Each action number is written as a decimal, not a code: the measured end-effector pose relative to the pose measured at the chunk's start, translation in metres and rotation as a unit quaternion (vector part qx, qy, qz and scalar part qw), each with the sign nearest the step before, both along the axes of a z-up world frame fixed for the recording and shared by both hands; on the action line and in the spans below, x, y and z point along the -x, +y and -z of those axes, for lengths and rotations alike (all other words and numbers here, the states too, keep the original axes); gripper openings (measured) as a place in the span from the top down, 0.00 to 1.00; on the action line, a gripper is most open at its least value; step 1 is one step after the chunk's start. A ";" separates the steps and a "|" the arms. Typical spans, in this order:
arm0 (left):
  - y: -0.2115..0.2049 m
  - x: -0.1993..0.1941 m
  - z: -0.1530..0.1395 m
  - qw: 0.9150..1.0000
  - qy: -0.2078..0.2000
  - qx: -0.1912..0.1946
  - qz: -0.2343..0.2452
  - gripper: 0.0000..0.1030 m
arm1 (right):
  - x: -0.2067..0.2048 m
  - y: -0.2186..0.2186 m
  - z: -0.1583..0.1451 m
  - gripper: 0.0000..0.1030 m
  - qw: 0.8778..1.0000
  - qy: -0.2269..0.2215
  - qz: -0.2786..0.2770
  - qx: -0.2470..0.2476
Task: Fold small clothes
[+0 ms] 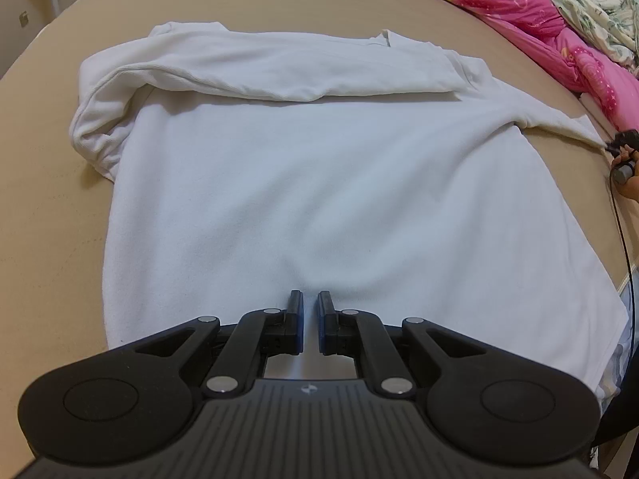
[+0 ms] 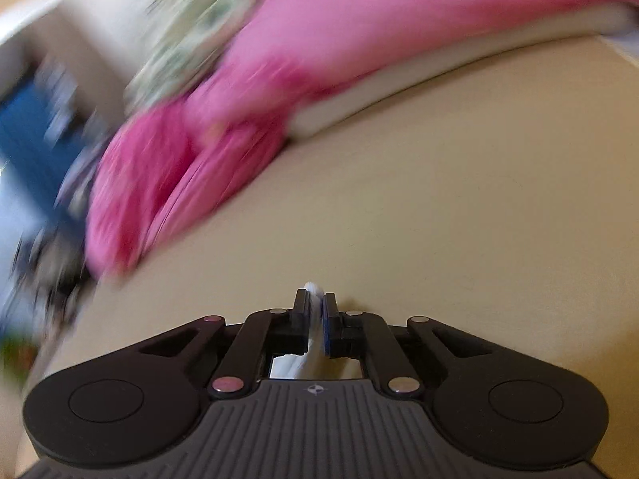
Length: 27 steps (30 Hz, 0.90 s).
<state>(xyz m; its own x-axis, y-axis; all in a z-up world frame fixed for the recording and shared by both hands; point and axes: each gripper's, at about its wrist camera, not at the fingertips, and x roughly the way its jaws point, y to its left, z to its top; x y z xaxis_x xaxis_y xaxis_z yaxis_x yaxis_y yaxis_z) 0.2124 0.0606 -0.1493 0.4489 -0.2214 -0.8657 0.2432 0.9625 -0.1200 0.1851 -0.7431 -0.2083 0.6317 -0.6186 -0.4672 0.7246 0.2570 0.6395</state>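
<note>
Inspector: Status?

Assessor: White T-shirt [image 1: 319, 183] spread on tan bed surface [image 1: 52, 207]. Right gripper [image 2: 315, 299] clamps sleeve tip [image 2: 313, 291]. Left gripper [image 1: 310, 299], narrowly parted, empty, hovers above the hem.

Inspector: Advice?

Assessor: Carry sleeve inward, low and taut.

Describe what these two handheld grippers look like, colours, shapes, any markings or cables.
Both the left gripper and the right gripper are black, with a ribbed body, a small round emblem, round side housings, silver pivot pins, and straight fingers lined with blue pads. A black cable trails from the right gripper.
</note>
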 end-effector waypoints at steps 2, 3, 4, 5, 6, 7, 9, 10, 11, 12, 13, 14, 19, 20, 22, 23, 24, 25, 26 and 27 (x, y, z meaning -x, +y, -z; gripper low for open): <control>0.000 0.000 0.000 1.000 0.000 0.000 0.001 0.93 | 0.004 -0.001 0.004 0.94 0.999 0.020 0.034 -0.026; 0.000 0.000 0.000 1.000 0.000 0.000 0.000 0.93 | 0.003 0.003 0.004 0.93 0.999 0.036 0.034 -0.017; 0.000 0.000 0.000 1.000 0.000 0.001 0.000 0.93 | 0.000 0.009 -0.001 0.93 0.998 0.052 0.033 0.005; 0.000 0.000 0.000 1.000 0.000 0.001 -0.001 0.93 | -0.002 0.017 -0.009 0.89 0.996 0.069 0.038 0.034; 0.000 0.000 -0.001 1.000 0.001 0.002 -0.002 0.93 | -0.003 0.026 -0.019 0.88 0.993 0.080 0.051 0.071; 0.001 0.000 -0.001 1.000 0.001 0.003 -0.003 0.92 | -0.004 0.035 -0.027 0.87 0.989 0.083 0.050 0.109; 0.002 0.001 -0.002 1.000 0.001 0.006 -0.006 0.92 | -0.006 0.032 -0.026 0.75 0.992 0.081 0.010 0.098; 0.002 0.001 -0.003 1.000 0.001 0.009 -0.008 0.91 | -0.009 0.021 -0.015 0.76 0.994 0.101 -0.013 0.030; 0.003 0.002 -0.005 1.000 0.001 0.015 -0.011 0.89 | -0.008 0.017 -0.007 0.89 0.991 0.130 -0.013 -0.010; 0.004 0.002 -0.008 1.000 -0.002 0.023 -0.018 0.87 | -0.001 0.023 -0.010 0.93 0.990 0.139 0.003 0.000; 0.007 0.002 -0.011 0.999 -0.009 0.032 -0.030 0.85 | 0.003 0.031 -0.021 0.89 0.987 0.155 0.028 0.014; 0.012 0.003 -0.016 0.998 -0.019 0.048 -0.046 0.85 | 0.005 0.041 -0.037 0.82 0.984 0.169 0.054 0.030; 0.036 0.003 -0.036 0.984 -0.062 0.114 -0.126 0.85 | 0.009 0.114 -0.128 0.75 0.989 0.074 -0.065 0.108; 0.037 0.004 -0.038 0.982 -0.072 0.110 -0.133 0.85 | 0.010 0.132 -0.142 0.72 0.985 0.063 -0.106 0.120; 0.035 0.005 -0.043 0.982 -0.092 0.091 -0.135 0.85 | 0.015 0.179 -0.166 0.67 0.968 0.042 -0.209 0.134; 0.031 0.006 -0.045 0.983 -0.105 0.078 -0.132 0.84 | 0.017 0.201 -0.174 0.62 0.956 0.043 -0.256 0.138; 0.027 0.005 -0.048 0.983 -0.117 0.066 -0.129 0.83 | 0.020 0.223 -0.178 0.54 0.943 0.045 -0.302 0.136; 0.021 0.003 -0.051 0.982 -0.131 0.052 -0.123 0.81 | 0.025 0.246 -0.178 0.51 0.927 0.051 -0.349 0.125; 0.013 -0.001 -0.054 0.982 -0.143 0.038 -0.114 0.80 | 0.027 0.267 -0.174 0.48 0.914 0.061 -0.384 0.112; 0.001 -0.007 -0.057 0.982 -0.156 0.025 -0.101 0.80 | 0.030 0.285 -0.167 0.48 0.899 0.075 -0.420 0.097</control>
